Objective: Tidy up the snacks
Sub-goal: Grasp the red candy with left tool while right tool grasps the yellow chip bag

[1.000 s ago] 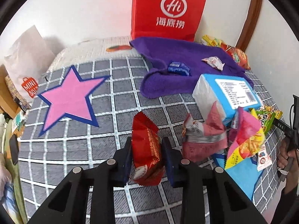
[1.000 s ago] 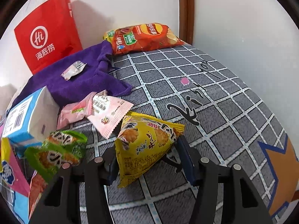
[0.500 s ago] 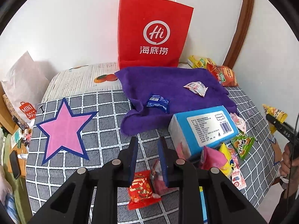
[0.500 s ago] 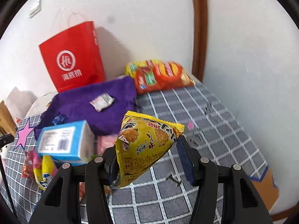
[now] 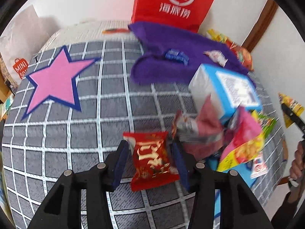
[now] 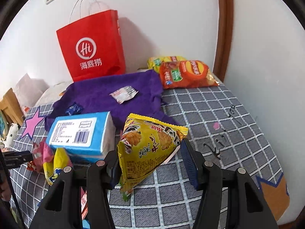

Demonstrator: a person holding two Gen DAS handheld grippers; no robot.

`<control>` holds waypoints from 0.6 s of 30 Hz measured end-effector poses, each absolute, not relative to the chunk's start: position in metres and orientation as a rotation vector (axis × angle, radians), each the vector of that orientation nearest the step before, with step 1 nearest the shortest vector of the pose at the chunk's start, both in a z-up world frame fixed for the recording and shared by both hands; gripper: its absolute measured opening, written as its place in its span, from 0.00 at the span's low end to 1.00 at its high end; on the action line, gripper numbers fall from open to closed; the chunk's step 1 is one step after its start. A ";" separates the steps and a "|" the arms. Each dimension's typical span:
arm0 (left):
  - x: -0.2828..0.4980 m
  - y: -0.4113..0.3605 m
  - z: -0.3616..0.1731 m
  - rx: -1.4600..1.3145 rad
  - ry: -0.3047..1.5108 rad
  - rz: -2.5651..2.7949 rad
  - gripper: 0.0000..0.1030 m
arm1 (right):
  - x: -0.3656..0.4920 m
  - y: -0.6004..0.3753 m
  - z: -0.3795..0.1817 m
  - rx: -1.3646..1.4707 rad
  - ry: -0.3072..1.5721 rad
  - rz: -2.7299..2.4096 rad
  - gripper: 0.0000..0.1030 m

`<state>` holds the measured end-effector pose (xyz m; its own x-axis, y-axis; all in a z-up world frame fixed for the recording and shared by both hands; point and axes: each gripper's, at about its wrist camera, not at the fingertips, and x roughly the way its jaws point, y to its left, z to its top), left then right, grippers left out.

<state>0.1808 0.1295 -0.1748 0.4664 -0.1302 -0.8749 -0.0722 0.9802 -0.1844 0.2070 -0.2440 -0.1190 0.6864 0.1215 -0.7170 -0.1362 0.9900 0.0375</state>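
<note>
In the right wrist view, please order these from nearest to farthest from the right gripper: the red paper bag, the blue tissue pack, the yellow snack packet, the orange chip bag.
1. yellow snack packet, between the jaws of the right gripper.
2. blue tissue pack, just left.
3. orange chip bag, far right, at the wall.
4. red paper bag, back left against the wall, about as far as the chip bag; too close to call.

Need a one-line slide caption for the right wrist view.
Right tool holds a yellow snack packet above the checked cover, facing a red paper bag and purple towel.
</note>
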 end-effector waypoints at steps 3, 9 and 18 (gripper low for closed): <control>0.179 0.127 -0.183 -0.184 1.086 -0.019 0.45 | 0.203 -0.240 -0.122 -0.030 0.812 0.148 0.54; 0.176 0.123 -0.185 -0.141 1.057 0.008 0.41 | 0.201 -0.235 -0.120 -0.045 0.818 0.150 0.54; 0.161 0.147 -0.158 -0.175 1.018 0.026 0.37 | 0.203 -0.230 -0.099 -0.068 0.775 0.165 0.54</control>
